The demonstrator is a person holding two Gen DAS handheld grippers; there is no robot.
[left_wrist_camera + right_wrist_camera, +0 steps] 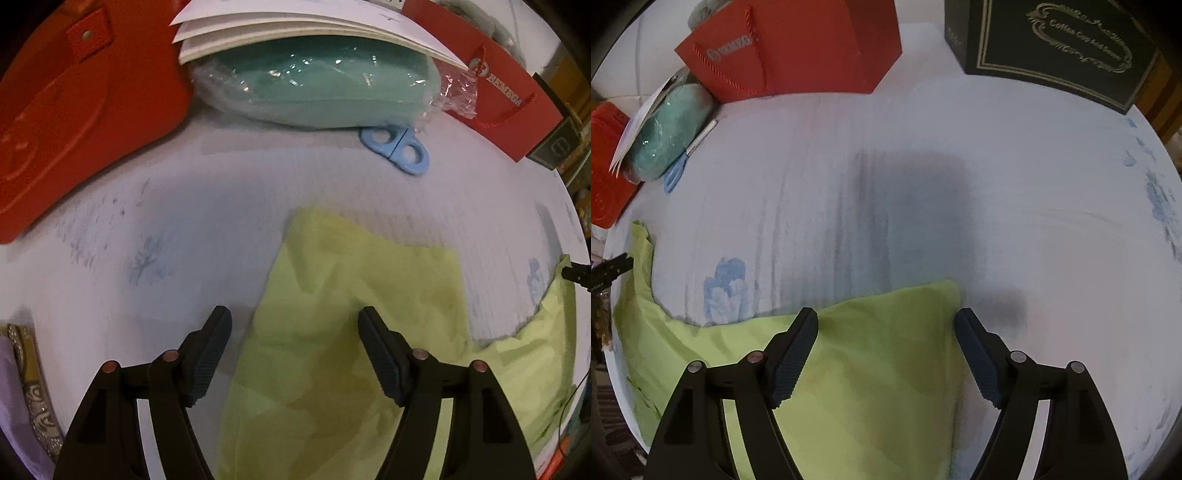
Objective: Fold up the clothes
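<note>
Lime-green cloth [332, 350] is lying flat on the white counter [184, 240] while we are hovering the left hand-held gripper [295, 325] and right hand-held gripper [886, 325] spread and empty above it, risking a pinch that misses its edge or bunches both layers.

Left gripper [294, 325] and right gripper [886, 326] both pointing steeply down, jaws spread wide, nothing clamped.

bare table [1015, 177] ahead; red bag [798, 48] and black box [1052, 48] block its far edge.
</note>
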